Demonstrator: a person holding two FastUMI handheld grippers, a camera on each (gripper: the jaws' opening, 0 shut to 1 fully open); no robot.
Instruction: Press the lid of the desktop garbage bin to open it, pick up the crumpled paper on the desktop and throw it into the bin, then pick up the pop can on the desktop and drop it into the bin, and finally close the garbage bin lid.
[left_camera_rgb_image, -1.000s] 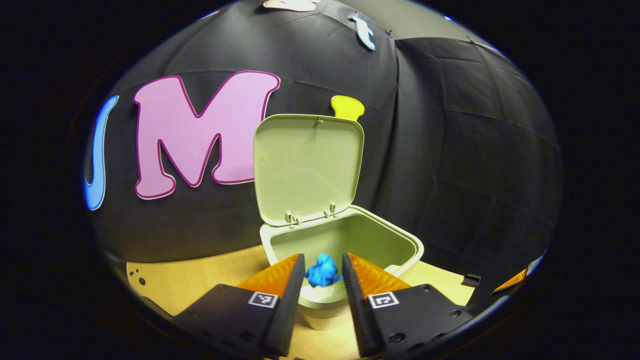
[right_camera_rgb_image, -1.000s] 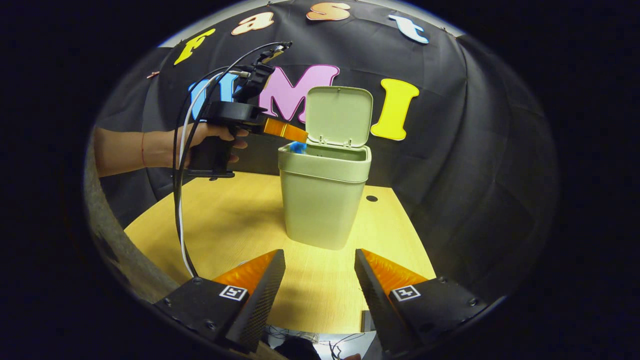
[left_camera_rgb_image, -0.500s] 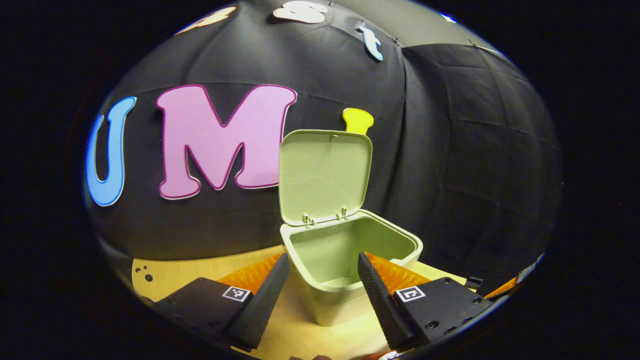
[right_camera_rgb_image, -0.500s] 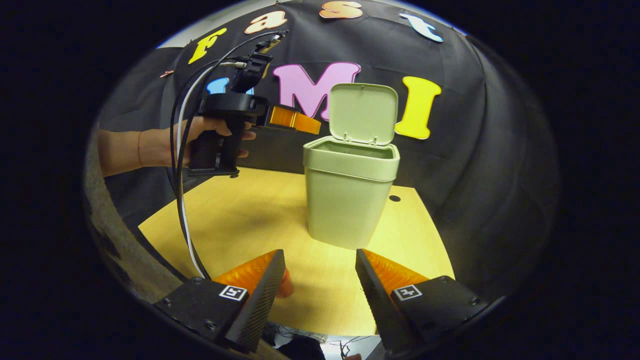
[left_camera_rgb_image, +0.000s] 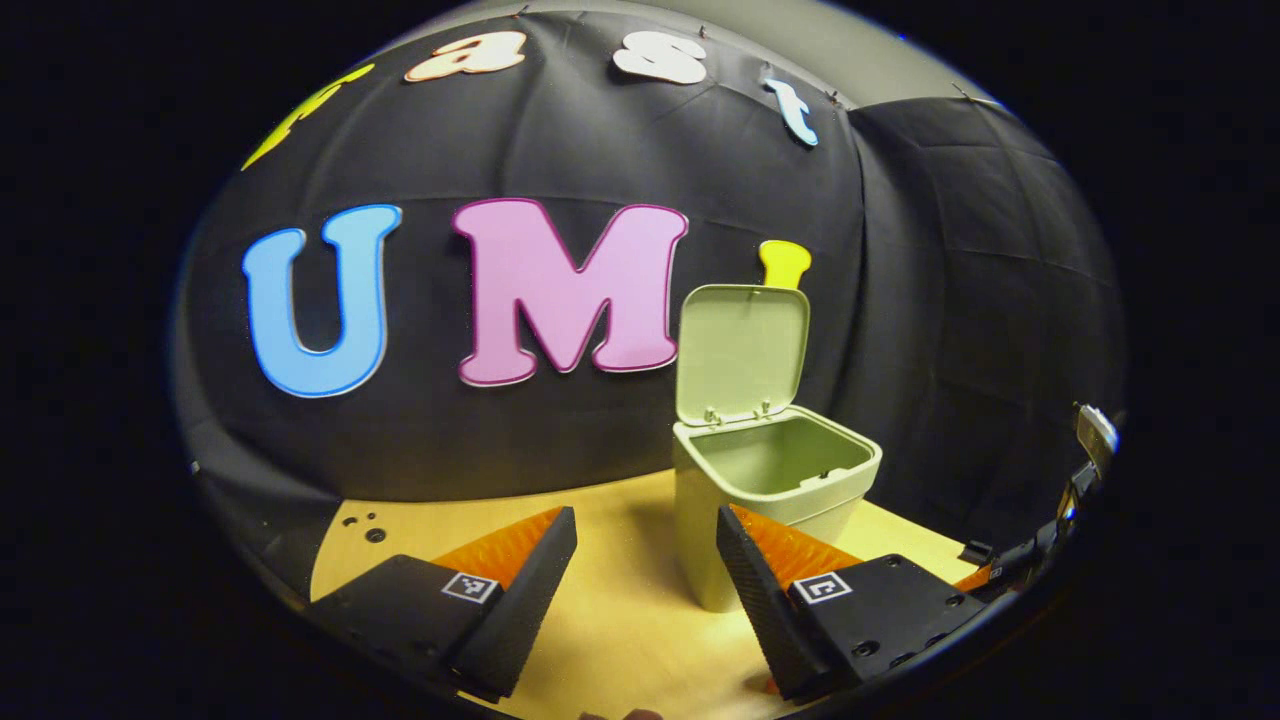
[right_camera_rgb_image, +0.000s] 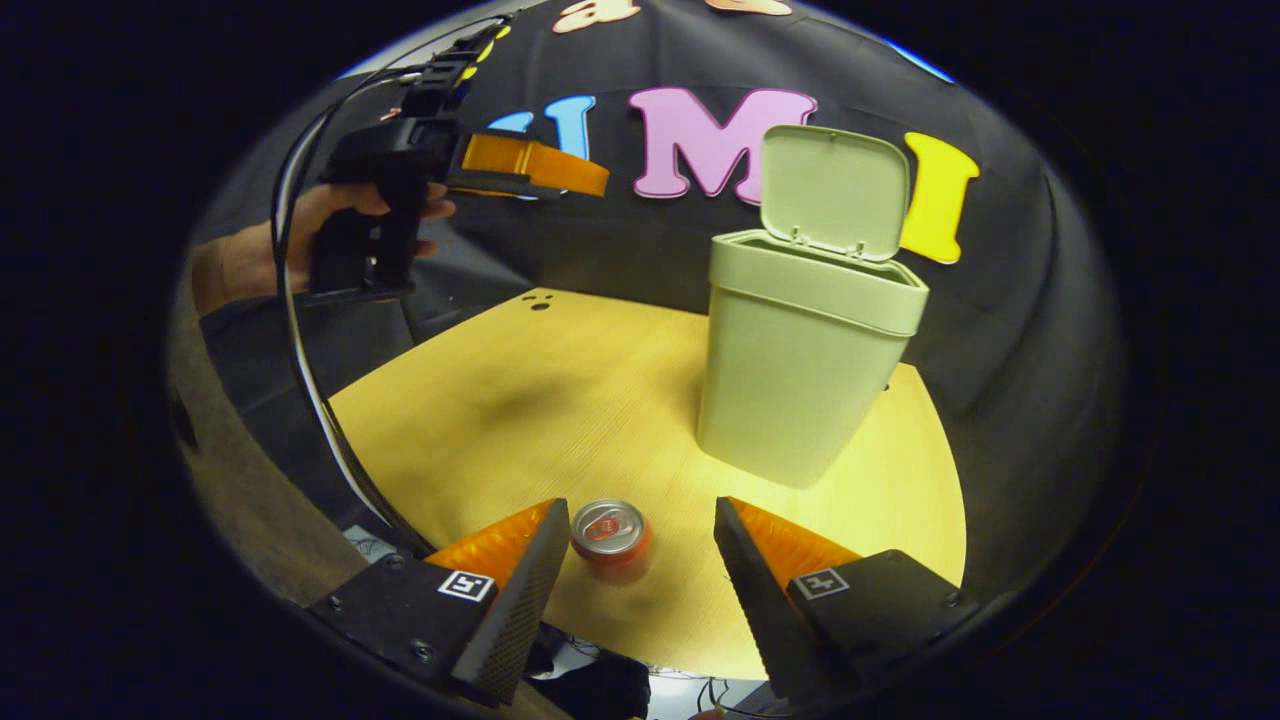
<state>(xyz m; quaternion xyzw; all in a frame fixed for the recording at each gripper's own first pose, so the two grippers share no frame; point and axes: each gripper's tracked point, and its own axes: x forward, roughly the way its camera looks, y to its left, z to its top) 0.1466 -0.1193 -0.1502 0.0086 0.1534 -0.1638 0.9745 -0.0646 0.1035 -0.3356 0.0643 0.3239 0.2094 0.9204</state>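
One round desktop (right_camera_rgb_image: 560, 400) of pale wood takes up the floor of both views, backed by the black cloth wall (left_camera_rgb_image: 940, 300). Two small dark holes sit near its far left edge in the right gripper view.

Next in size, the garbage bin (right_camera_rgb_image: 790, 390): pale green, upright, standing on the right half of the desktop toward the back. Its lid (right_camera_rgb_image: 835, 190) is swung up and stands near vertical behind the opening, hinged at the rear rim. In the left gripper view the bin (left_camera_rgb_image: 770, 500) is seen from slightly above; the part of its inside that shows is bare wall, and the bottom is hidden, so the crumpled paper cannot be placed from these pictures.

Left gripper (right_camera_rgb_image: 590, 185): seen in the right gripper view held in a hand (right_camera_rgb_image: 300, 240) high over the left rear of the desktop, well apart from the bin, fingers aimed toward the bin side. A black and a white cable (right_camera_rgb_image: 300, 370) hang down from it. In its own view the left gripper (left_camera_rgb_image: 645, 560) has its fingers spread wide with nothing between them; the bin base shows just behind the right finger.

Right gripper (right_camera_rgb_image: 640, 550): low over the near edge of the desktop, fingers wide apart.

Smallest, the pop can (right_camera_rgb_image: 611, 540): upright on the desktop, pull-tab top facing up, standing between the two right fingers, nearer the left one; contact with it cannot be judged
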